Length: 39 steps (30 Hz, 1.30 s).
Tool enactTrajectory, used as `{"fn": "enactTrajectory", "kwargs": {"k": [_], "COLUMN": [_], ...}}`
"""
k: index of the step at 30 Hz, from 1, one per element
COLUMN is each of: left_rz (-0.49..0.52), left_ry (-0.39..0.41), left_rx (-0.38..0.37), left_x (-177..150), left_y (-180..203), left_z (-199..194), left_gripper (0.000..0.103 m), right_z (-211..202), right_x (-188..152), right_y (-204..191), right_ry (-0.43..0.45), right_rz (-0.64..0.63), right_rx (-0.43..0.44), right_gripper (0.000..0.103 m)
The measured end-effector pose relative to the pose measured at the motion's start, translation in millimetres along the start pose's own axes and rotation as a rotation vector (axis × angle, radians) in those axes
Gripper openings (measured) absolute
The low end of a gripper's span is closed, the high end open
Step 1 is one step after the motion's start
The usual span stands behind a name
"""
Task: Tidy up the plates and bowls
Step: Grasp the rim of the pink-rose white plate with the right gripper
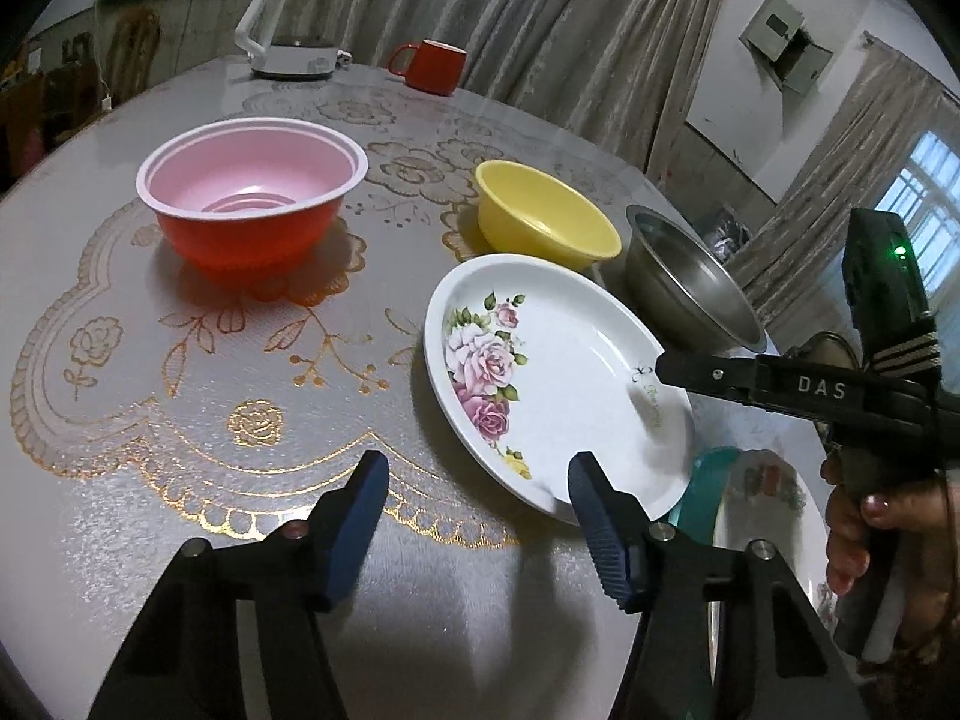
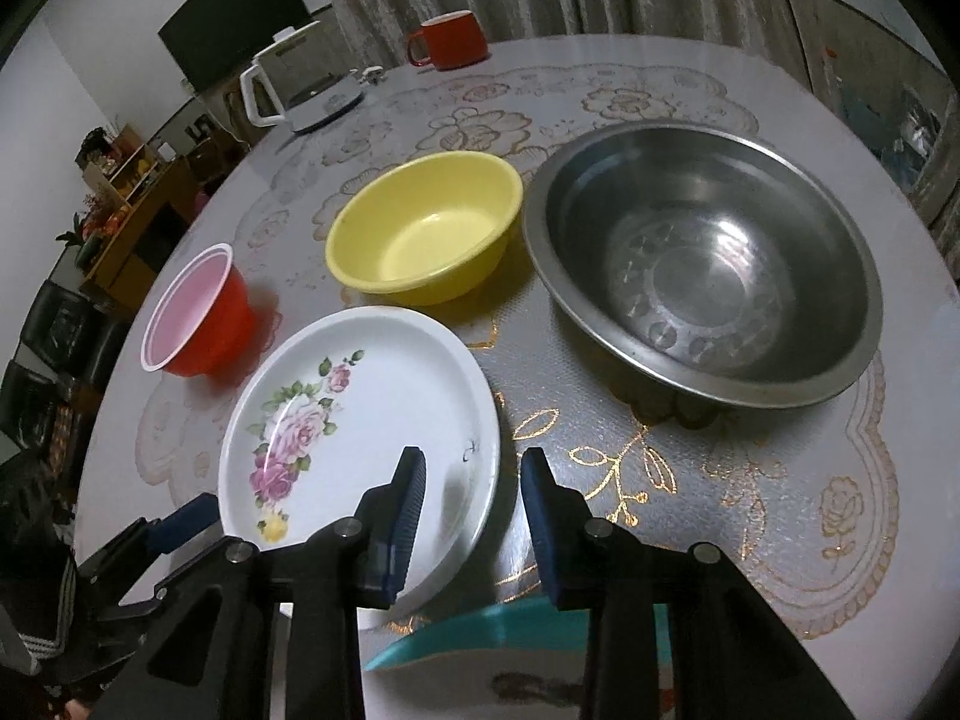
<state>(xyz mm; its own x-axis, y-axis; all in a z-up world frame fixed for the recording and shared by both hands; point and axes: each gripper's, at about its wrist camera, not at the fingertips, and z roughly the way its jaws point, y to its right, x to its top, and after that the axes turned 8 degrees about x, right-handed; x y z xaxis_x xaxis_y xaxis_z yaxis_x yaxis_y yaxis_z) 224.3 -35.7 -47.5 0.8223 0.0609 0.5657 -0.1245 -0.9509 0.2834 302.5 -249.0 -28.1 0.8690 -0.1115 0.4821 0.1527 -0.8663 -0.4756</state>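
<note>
My left gripper [image 1: 474, 510] is standing with its jaws apart, nothing pressed between them; its right finger is overlapping the near rim of the rose plate [image 1: 558, 384], its left finger hanging over bare desk [image 1: 180, 420]. My right gripper [image 2: 474, 498] is straddling the same plate's opposite rim with its jaws partly apart, one finger over the plate's inside and the other outside above the desk; whether the pads are pressing the rim I cannot tell. The rose plate is lying on the desk, white with pink roses. Just below it, at the desk's near edge, a second plate with a teal rim [image 2: 480, 624] is showing partly. Beyond the rose plate, a yellow bowl [image 2: 426, 228] is sitting just beside a steel bowl [image 2: 702, 258]. A red bowl with a pink inside [image 1: 252, 198] is standing apart from them. Farther back, a white kettle [image 1: 294, 24] and a red mug [image 1: 432, 66] are resting near the curtain.
</note>
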Motion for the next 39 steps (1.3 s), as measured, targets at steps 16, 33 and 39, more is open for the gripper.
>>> {"fn": "enactTrajectory", "kwargs": {"k": [16, 33, 39], "left_rz": [0.045, 0.134, 0.135], "left_ry": [-0.001, 0.05, 0.074], "left_rx": [-0.022, 0.016, 0.043], "left_x": [7, 4, 3], "left_y": [2, -2, -3], "left_z": [11, 7, 3], "left_gripper": [0.042, 0.039, 0.04], "right_z": [23, 24, 21], "right_x": [6, -6, -13], "right_y": [1, -6, -14], "right_ry": [-0.034, -0.02, -0.008], "right_rz": [-0.005, 0.02, 0.006], "right_rx": [0.009, 0.075, 0.106], "right_gripper": [0.017, 0.017, 0.017]}}
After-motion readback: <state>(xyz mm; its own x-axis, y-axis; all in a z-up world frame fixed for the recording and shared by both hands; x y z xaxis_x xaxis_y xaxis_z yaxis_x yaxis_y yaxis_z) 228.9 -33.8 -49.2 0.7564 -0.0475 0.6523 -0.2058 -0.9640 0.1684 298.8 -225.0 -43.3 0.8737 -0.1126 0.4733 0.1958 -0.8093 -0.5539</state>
